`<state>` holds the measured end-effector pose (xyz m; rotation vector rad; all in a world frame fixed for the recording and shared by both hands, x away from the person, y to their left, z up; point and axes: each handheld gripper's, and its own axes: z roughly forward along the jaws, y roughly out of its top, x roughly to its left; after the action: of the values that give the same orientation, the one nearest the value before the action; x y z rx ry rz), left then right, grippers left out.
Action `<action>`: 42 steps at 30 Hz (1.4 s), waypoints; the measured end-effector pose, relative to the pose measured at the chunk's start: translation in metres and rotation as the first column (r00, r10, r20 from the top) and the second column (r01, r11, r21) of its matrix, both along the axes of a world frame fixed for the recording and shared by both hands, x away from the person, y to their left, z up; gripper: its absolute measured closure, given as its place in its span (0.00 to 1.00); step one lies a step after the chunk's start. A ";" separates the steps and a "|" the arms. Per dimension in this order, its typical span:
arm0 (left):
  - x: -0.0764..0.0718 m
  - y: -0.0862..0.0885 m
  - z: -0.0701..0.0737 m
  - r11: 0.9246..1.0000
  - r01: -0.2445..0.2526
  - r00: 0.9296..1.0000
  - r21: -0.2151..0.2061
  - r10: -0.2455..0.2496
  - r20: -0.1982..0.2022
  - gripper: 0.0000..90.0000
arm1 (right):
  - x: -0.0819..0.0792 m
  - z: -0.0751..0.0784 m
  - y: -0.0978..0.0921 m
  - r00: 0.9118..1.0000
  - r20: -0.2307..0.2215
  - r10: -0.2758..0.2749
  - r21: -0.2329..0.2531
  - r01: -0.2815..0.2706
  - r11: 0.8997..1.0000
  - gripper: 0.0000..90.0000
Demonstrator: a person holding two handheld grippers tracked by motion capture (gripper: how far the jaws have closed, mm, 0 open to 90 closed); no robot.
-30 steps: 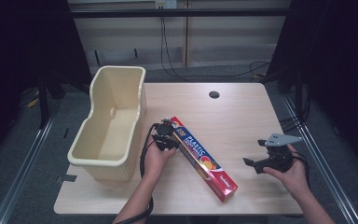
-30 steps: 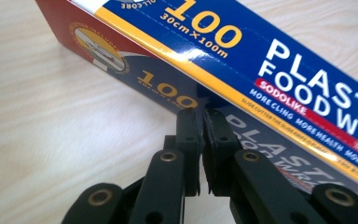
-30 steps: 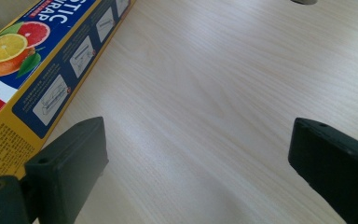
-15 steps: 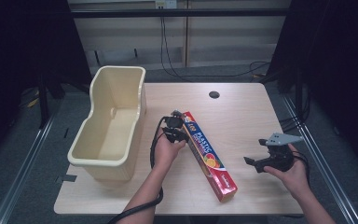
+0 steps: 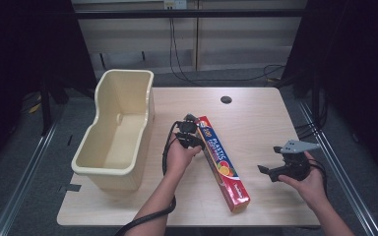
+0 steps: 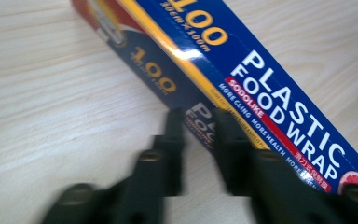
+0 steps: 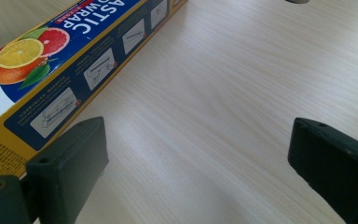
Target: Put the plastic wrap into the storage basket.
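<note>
Item: plastic wrap box (image 5: 221, 161), long carton, blue and red print. Lies flat on the tabletop (image 5: 256, 118), slantwise, its far end beside the left gripper (image 5: 188, 133), its near end toward the person's edge. Not lifted.

Left gripper: over the last second it has travelled from the box's outer flank up to the far end of the carton, and the box has swung slightly with it, its far end now a little farther from the tub. In the left gripper view the fingers (image 6: 170, 140) stand nearly together, a narrow gap between them, tips just at the long edge of the plastic wrap box (image 6: 242, 84). Whether they pinch cardboard or merely press on it cannot be told; the tips are blurred.

Right gripper (image 5: 283, 164): unchanged in place, held off to the side of the box's near half, well apart from it. In the right gripper view the fingers (image 7: 70, 158) stand wide open with bare tabletop (image 7: 223, 93) between them; the plastic wrap box (image 7: 51, 60) lies beyond the left-hand finger.

Other stock: cream tub (image 5: 115, 130), empty, standing on the side of the left gripper away from the box.

Assessment: the change reads as the left gripper nudging or seeking a hold at the far end. Judged early; the box probably needs a firmer grasp before any lift toward the tub.
</note>
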<state>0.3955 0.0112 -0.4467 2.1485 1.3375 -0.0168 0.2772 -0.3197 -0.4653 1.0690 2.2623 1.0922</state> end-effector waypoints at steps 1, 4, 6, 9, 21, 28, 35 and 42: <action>-0.001 0.001 0.002 1.000 -0.007 1.000 0.006 0.007 -0.008 0.53 | 0.000 0.000 0.000 1.000 0.000 0.000 0.001 0.000 1.000 0.06; -0.004 0.000 0.006 0.999 -0.030 1.000 -0.028 0.030 0.001 0.28 | 0.000 0.000 0.000 1.000 -0.001 0.002 0.000 -0.002 1.000 0.06; -0.007 -0.004 0.006 0.999 -0.021 1.000 -0.034 0.021 0.004 0.16 | 0.000 0.000 0.000 1.000 0.000 0.002 0.000 -0.002 1.000 0.06; -0.011 -0.013 0.002 0.999 -0.018 1.000 -0.041 0.018 0.000 0.09 | 0.000 0.000 0.000 1.000 0.002 -0.001 -0.003 0.001 1.000 0.06; -0.018 -0.048 -0.016 0.999 -0.034 0.999 -0.030 0.033 -0.030 0.03 | -0.001 0.000 0.001 1.000 0.001 0.002 0.001 -0.002 1.000 0.06; -0.019 -0.057 -0.023 0.999 -0.047 0.998 -0.006 0.047 -0.046 0.00 | -0.001 0.001 0.002 1.000 0.004 0.007 -0.004 -0.007 1.000 0.06; -0.017 -0.056 -0.025 0.998 -0.052 0.996 -0.020 0.050 -0.076 0.00 | 0.000 0.001 0.003 1.000 0.004 0.009 -0.006 -0.009 1.000 0.06; -0.015 -0.061 -0.024 0.998 -0.066 0.993 0.014 0.067 -0.101 0.01 | -0.001 0.001 0.005 1.000 0.010 0.013 -0.023 -0.012 1.000 0.06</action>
<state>0.3804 -0.0502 -0.4709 2.1352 1.4699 -0.0941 0.2766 -0.3151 -0.4639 1.0393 2.2707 1.0722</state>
